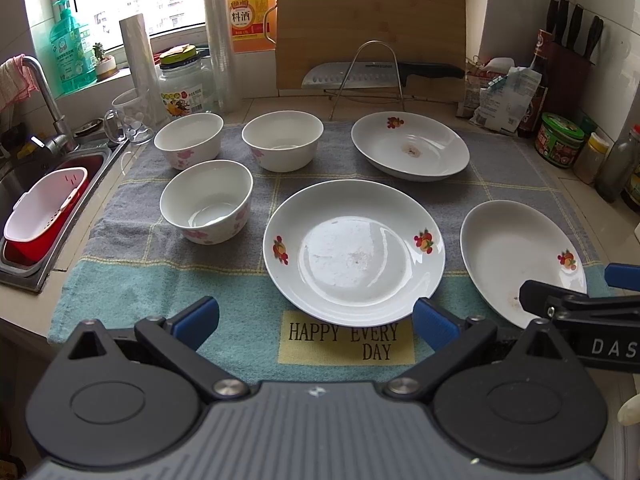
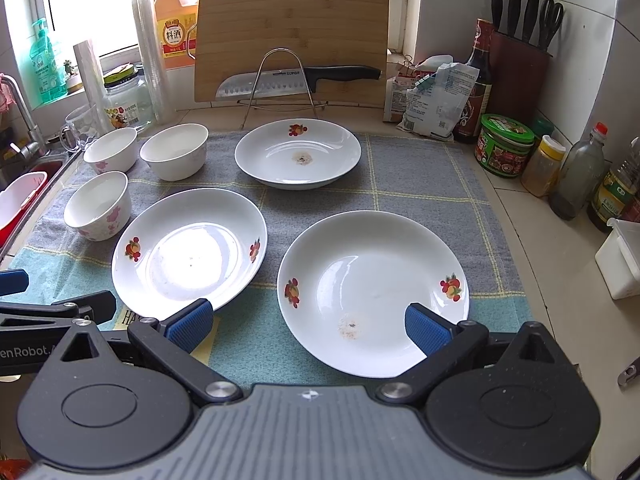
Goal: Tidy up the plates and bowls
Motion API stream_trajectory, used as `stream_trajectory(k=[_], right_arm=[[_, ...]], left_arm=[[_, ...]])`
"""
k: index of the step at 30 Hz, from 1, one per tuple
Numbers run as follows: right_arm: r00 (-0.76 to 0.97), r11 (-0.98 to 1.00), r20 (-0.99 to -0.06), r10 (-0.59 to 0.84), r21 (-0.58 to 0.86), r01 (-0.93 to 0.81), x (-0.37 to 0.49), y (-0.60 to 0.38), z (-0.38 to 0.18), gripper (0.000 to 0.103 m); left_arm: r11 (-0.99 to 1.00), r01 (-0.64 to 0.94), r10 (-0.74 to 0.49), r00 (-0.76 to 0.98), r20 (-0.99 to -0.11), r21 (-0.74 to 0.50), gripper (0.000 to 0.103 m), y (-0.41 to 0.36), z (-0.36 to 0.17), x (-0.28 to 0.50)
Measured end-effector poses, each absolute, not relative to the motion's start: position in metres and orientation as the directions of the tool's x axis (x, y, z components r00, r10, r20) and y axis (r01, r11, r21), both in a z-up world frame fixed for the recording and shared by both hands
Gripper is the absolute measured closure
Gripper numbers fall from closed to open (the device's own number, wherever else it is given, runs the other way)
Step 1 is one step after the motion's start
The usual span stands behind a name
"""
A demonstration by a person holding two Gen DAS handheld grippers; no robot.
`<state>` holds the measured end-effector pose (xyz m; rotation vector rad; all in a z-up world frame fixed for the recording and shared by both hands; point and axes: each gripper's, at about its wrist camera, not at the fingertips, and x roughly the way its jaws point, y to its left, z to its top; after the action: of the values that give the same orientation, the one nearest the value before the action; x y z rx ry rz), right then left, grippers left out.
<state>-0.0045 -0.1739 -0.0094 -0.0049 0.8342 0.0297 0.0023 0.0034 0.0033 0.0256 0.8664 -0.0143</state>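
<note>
Glazed white ceramic, 3 plates and 3 bowls, all apart on the towel [image 1: 120, 292], nothing held.
Left gripper [image 1: 316, 322] and right gripper [image 2: 307, 322] both gape wide, empty. Middle plate [image 1: 354, 246] sits just ahead of the left one, its near rim between the pads; right plate [image 2: 374, 292] likewise for the right one; far plate [image 2: 298, 152] well ahead. Bowls [image 1: 206, 200] ahead-left. Likely stiff, slick, chippable: pinch at the rim, bowls by the wall.

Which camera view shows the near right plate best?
The right wrist view: the near right plate lies whole and central, just ahead of the open right tongs. The left wrist view shows it at the edge, partly hidden by those tongs.
</note>
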Motion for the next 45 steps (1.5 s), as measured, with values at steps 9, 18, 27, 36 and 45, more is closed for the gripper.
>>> stream_trajectory(k=[9,18,27,36,45], right_arm=[[0.675,1.0,-0.737,0.027,0.01,-0.029,-0.004,-0.176,-0.009,0.0],[0.689,0.999,-0.724,0.045,0.016,-0.049,-0.009,-0.18,-0.009,0.0],[0.732,0.992,-0.673,0.1,0.015,-0.122,-0.019,-0.187,-0.008,0.0],[0.777,0.98,-0.608,0.163,0.008,-0.199,-0.03,-0.204,-0.008,0.0],[0.746,0.98,-0.653,0.13,-0.03,-0.197,-0.03,-0.233,-0.043,0.0]], left_arm=[[1.0,0.023,0.0,0.648,-0.762,0.019,0.001,0.001,0.004,0.004],[0.999,0.028,-0.006,0.657,-0.754,0.016,0.001,-0.003,0.005,0.001],[0.998,0.057,-0.048,0.674,-0.737,-0.013,0.001,-0.007,0.006,-0.006],[0.997,0.066,-0.07,0.7,-0.711,-0.033,0.001,-0.01,0.002,-0.007],[0.998,0.022,-0.051,0.751,-0.658,-0.052,0.001,-0.006,0.004,-0.009]])
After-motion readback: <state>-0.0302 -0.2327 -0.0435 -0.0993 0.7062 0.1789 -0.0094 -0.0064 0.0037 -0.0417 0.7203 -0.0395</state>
